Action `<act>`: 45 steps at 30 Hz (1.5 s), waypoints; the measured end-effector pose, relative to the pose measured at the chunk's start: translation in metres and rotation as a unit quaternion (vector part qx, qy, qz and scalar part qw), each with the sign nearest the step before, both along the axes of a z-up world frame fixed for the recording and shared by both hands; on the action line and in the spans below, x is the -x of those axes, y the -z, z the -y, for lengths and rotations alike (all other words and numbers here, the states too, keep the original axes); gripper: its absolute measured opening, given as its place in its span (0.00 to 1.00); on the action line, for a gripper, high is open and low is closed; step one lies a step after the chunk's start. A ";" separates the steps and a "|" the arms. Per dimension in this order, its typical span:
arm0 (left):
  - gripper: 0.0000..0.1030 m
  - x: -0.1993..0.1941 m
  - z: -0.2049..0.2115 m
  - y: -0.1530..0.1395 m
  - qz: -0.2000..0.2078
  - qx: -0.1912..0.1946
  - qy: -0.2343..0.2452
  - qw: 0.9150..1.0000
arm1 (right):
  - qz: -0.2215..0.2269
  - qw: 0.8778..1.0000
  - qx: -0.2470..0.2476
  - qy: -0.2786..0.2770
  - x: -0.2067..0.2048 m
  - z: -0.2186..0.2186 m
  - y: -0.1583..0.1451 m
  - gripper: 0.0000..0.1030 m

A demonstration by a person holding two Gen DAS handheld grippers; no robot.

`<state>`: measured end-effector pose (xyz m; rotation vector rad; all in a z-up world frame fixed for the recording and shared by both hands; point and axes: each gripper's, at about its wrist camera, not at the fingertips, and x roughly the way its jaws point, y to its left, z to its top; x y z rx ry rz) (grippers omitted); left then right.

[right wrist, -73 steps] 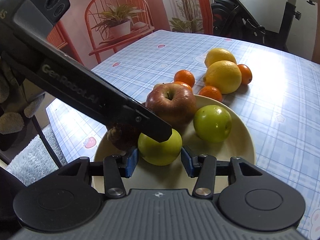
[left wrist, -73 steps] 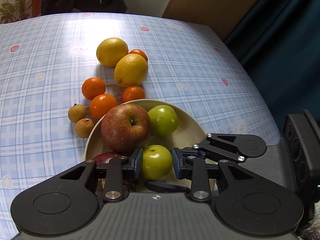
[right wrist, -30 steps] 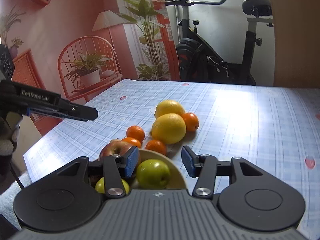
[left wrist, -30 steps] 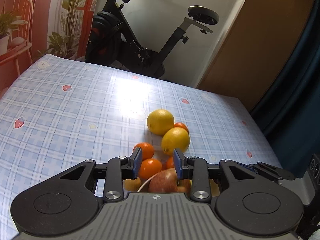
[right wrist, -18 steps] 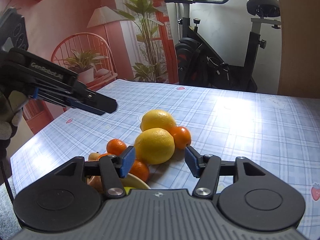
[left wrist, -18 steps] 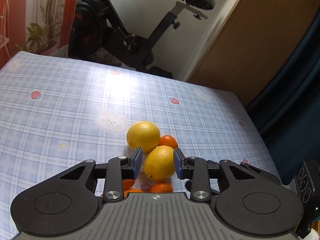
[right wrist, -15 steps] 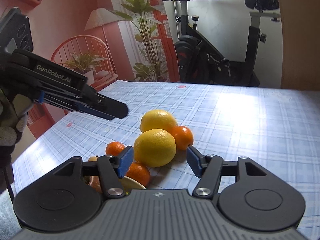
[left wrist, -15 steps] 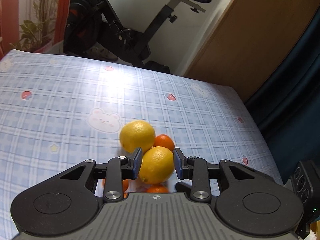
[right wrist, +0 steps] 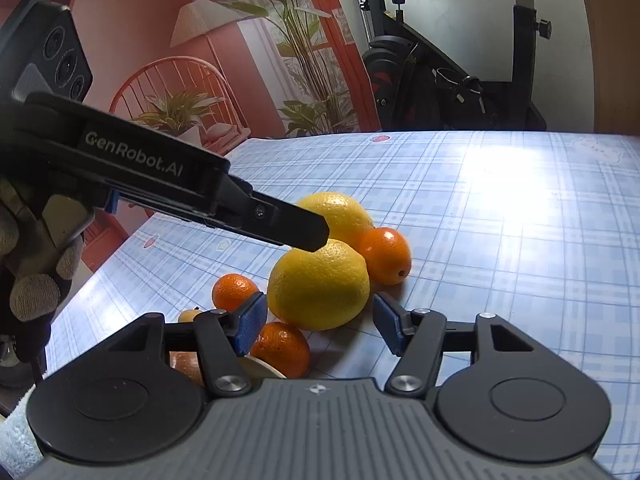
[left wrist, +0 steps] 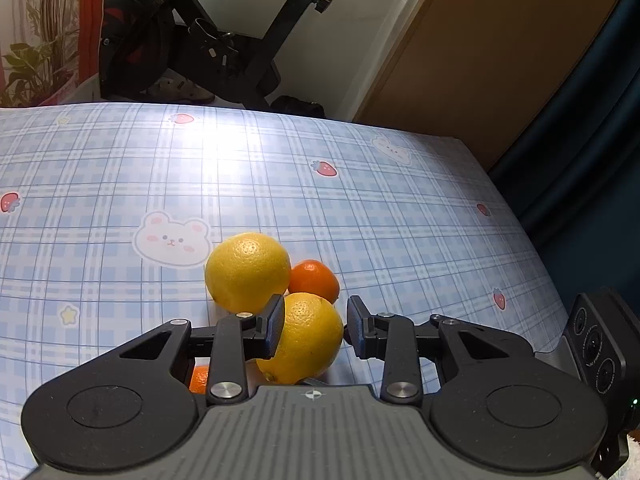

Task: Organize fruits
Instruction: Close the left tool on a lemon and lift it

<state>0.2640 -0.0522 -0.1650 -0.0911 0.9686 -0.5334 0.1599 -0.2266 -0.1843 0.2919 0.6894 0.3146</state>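
Two lemons and several small oranges lie on the blue plaid tablecloth. The near lemon (left wrist: 304, 338) sits between the fingers of my open left gripper (left wrist: 316, 330); the pads are beside it, with a gap on the right. The far lemon (left wrist: 248, 272) and an orange (left wrist: 314, 280) lie just behind. In the right wrist view my open right gripper (right wrist: 318, 326) frames the same near lemon (right wrist: 318, 284) from the other side, with the left gripper's finger (right wrist: 280, 226) over its top. The beige plate's rim (right wrist: 260, 368) shows behind my right gripper's fingers.
More oranges (right wrist: 234, 290) (right wrist: 282, 346) lie by the plate, with an apple (right wrist: 186, 362) partly hidden. An exercise bike (right wrist: 448, 76) stands beyond the table's far edge. A dark curtain (left wrist: 580, 160) hangs past the table's right edge.
Both grippers rose from the plate, where the left one let go of a green apple, and moved forward to the near lemon. The left gripper now has that lemon between its fingers.
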 end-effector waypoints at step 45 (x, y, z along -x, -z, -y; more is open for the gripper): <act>0.41 0.029 0.012 0.002 -0.012 0.040 0.010 0.999 | 0.011 0.999 0.003 0.031 0.042 0.010 -0.024 0.55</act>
